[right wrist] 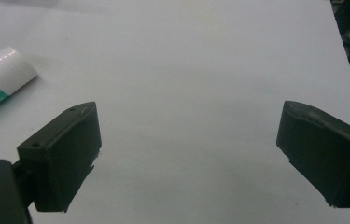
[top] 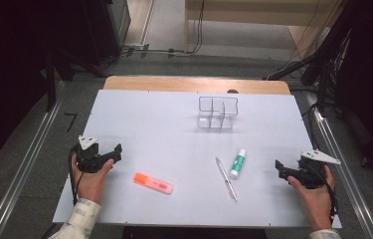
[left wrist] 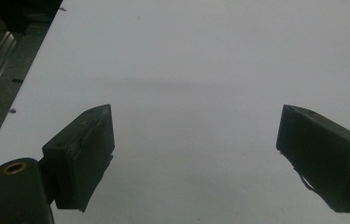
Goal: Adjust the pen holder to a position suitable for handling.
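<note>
left gripper [top: 117,149] resting at bench [top: 144,119] left edge, jaws gaping wide, empty | right gripper [top: 278,167] sitting near glue stick [top: 237,163], jaws wide, holding nothing

An orange highlighter [top: 153,183] lies flat near the counter's front edge. A pen [top: 226,178] and a green-white glue stick [top: 237,163] lie side by side to its right.

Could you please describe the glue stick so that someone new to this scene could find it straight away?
Start at the white table and find the clear divided organiser near its far edge. Nearer the person from it, right of centre, the glue stick lies beside a pen. It is the short, thick white-and-green tube; the pen is thin and silvery, the highlighter orange.
</note>
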